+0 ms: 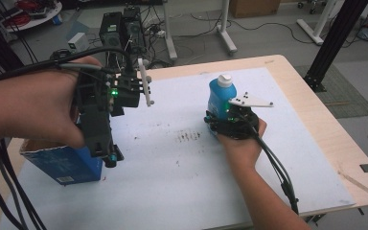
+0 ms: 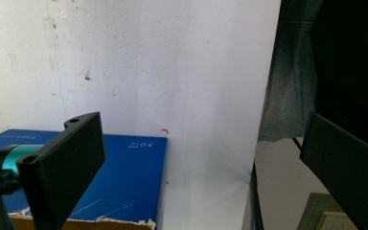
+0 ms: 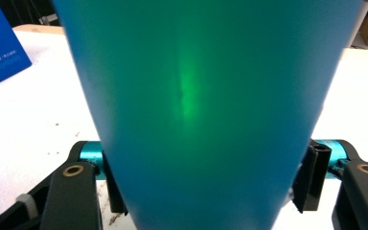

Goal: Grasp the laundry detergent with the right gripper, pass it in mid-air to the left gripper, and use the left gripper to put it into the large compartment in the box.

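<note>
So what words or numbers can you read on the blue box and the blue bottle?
"3.0 CM" maybe, upside down on the blue box, too blurred to be sure.
White print on the box in the right gripper view: too blurred to read.
White sticker on the box in the high view: too small.
Blue bottle: its label is unreadable.

Soft, even daylight; green glare on blurred close bottle [image 3: 191, 96].

Blue bottle [image 1: 218, 98] with white cap [image 1: 224, 79]; blue box [image 1: 66, 164]; white, dark-smudged sheet [image 1: 182, 158]; pale wooden table [image 1: 316, 115].
</note>
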The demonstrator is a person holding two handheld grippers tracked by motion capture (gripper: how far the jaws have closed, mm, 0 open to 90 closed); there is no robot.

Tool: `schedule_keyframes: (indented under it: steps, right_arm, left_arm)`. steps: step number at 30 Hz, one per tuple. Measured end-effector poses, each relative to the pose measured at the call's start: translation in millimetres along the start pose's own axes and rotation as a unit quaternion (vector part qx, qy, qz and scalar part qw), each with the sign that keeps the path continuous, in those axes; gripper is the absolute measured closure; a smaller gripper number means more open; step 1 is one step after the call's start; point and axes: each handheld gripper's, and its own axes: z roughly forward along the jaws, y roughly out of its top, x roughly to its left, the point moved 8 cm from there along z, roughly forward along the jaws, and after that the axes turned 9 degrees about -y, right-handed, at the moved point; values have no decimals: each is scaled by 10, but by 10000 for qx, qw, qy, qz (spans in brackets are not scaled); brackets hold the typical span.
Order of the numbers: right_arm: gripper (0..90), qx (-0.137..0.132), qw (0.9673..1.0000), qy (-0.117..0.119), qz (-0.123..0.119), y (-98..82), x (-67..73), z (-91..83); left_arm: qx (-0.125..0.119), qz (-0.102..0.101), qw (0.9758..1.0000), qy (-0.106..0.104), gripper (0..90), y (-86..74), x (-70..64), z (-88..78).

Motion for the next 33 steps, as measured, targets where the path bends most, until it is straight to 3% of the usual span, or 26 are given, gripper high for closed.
schedule_keyframes:
  steps: [12, 17, 21, 33]
  right_arm:
    - [375, -7, 10000, -73, -13, 3, 8, 11]
    - [400, -32, 9998, -178, 24, 5, 10, 15]
    - [438, -116, 9993, -341, -104, 15, 23, 5]
    - [449, -60, 9998, -184, -99, 52, -18, -45]
  left_arm:
    - [21, -21, 10000, -5, 16, -6, 15, 14]
    - [-4, -22, 10000, -11, 17, 1, 19, 11]
    - [-6, -30, 10000, -12, 16, 10, 9, 15]
    - [-31, -86, 9999, -42, 16, -8, 24, 9]
